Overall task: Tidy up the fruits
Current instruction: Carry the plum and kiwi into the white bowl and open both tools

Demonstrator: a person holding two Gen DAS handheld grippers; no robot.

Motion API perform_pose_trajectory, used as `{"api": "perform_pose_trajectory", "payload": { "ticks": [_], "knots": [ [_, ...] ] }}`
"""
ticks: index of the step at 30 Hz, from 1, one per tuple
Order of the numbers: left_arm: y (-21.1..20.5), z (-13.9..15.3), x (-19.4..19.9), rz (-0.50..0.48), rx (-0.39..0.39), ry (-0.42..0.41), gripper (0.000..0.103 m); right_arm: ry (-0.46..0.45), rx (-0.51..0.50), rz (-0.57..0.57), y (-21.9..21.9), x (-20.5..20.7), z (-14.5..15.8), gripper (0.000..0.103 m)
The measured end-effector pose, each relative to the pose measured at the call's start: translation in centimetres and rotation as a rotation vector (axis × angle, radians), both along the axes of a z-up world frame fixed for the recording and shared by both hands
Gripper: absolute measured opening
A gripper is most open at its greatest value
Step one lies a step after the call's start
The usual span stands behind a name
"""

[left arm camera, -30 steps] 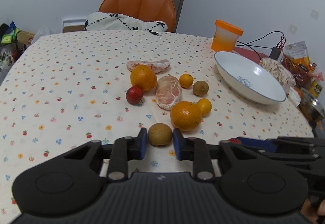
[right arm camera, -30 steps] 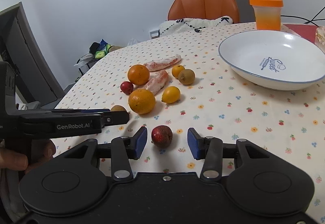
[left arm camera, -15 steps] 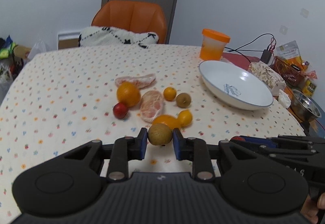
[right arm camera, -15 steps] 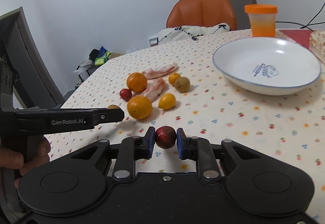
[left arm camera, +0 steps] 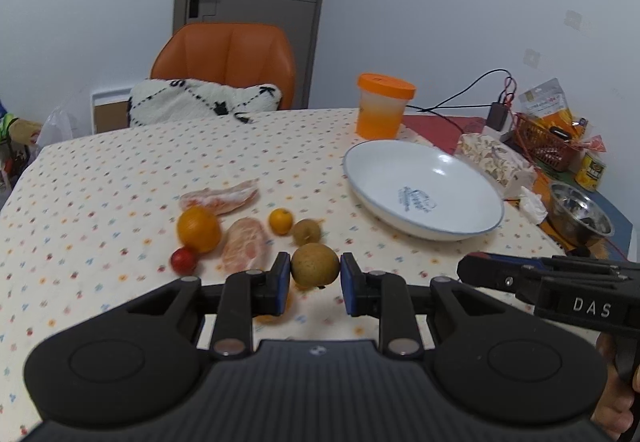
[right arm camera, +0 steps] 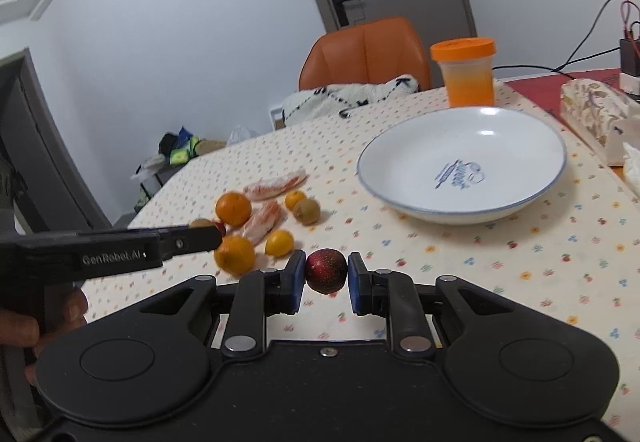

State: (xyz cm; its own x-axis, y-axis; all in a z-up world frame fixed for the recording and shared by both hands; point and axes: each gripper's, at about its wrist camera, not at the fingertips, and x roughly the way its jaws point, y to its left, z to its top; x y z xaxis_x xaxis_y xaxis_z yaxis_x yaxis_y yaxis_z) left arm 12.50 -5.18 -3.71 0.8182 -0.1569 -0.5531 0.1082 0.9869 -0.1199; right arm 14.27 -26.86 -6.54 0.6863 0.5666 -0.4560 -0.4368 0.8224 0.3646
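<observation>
My left gripper (left arm camera: 315,278) is shut on a brown round fruit (left arm camera: 315,265) and holds it above the table. My right gripper (right arm camera: 326,278) is shut on a dark red fruit (right arm camera: 326,270), also lifted. The left gripper shows in the right wrist view (right arm camera: 188,240), the right one in the left wrist view (left arm camera: 504,276). On the cloth lie an orange (left arm camera: 199,229), a small red fruit (left arm camera: 184,260), peeled grapefruit pieces (left arm camera: 245,244), a small mandarin (left arm camera: 280,220) and a kiwi (left arm camera: 307,231). A white bowl (left arm camera: 424,189) stands empty to the right.
An orange-lidded jar (left arm camera: 383,104) stands behind the bowl. A tissue pack (left arm camera: 494,157), a steel bowl (left arm camera: 580,217), a red basket (left arm camera: 548,145) and cables crowd the right edge. An orange chair (left arm camera: 228,61) with a pillow stands at the far side.
My left gripper has lifted the brown fruit off the table. My right gripper has closed on the dark red fruit and raised it. Both views now look from higher up.
</observation>
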Motion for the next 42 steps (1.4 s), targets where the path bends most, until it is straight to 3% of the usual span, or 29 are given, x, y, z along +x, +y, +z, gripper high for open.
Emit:
{"api": "perform_pose_trajectory", "payload": {
  "ticks": [13,42],
  "knots": [
    [-4.2,1.2,2.0,-0.062,0.022,-0.042,0.025,-0.057,0.017,-0.068,-3.9,1.2,1.4,0.021],
    [-9.9,-0.9,10.7,-0.129,0.085,0.023,0.025,-0.036,0.031,-0.162,-7.2,8.1,-1.5,0.021]
  ]
}}
